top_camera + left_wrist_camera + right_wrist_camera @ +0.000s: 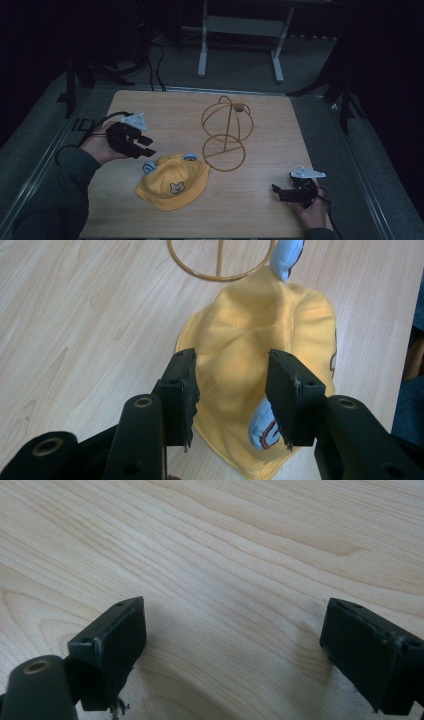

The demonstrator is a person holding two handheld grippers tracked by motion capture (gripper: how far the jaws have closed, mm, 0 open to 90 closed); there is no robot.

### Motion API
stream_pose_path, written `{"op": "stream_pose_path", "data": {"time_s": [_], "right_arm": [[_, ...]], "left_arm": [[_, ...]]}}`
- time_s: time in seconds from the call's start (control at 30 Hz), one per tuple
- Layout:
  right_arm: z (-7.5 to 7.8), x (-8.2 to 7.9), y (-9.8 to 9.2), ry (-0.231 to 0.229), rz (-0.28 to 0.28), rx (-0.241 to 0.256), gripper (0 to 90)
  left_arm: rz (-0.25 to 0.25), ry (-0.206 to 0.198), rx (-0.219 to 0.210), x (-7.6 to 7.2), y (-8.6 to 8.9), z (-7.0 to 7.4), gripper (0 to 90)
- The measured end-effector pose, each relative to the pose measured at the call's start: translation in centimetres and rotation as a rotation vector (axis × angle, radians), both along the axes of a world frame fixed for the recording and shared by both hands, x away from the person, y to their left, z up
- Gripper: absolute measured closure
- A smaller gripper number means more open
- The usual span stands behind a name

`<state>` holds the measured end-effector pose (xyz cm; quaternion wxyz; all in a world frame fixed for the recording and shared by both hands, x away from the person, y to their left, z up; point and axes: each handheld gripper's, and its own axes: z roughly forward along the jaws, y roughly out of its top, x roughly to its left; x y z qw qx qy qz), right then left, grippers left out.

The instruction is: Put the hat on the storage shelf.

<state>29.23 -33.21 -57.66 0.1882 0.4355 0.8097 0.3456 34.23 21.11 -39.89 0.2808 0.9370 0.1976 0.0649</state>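
Left gripper (231,405) we hold w/ jaws apart, nothing btwn, just above the yellow cap (172,181), which lies flat on the table (150,110) near front, beside the wire stand (225,134). Right gripper (232,652) gapes wide over bare wood, well apart.

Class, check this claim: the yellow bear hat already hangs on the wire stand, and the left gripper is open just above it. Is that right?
Not quite. The yellow bear hat lies flat on the table, in front of the wire stand, not on it; the high view shows this. The rest holds: the left gripper is open just above the hat.
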Motion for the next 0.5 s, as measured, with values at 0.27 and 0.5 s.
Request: {"op": "stream_pose_path", "data": {"time_s": [0.27, 0.5], "right_arm": [[0.0, 0.0, 0.0, 0.000, 0.000, 0.000, 11.1], [0.0, 0.0, 0.0, 0.000, 0.000, 0.000, 11.1]], "left_arm": [[-0.033, 0.004, 0.012, -0.1, -1.2, 0.4, 55.7], [-0.069, 0.011, 0.028, -0.2, -2.3, 0.3, 56.0]]}}
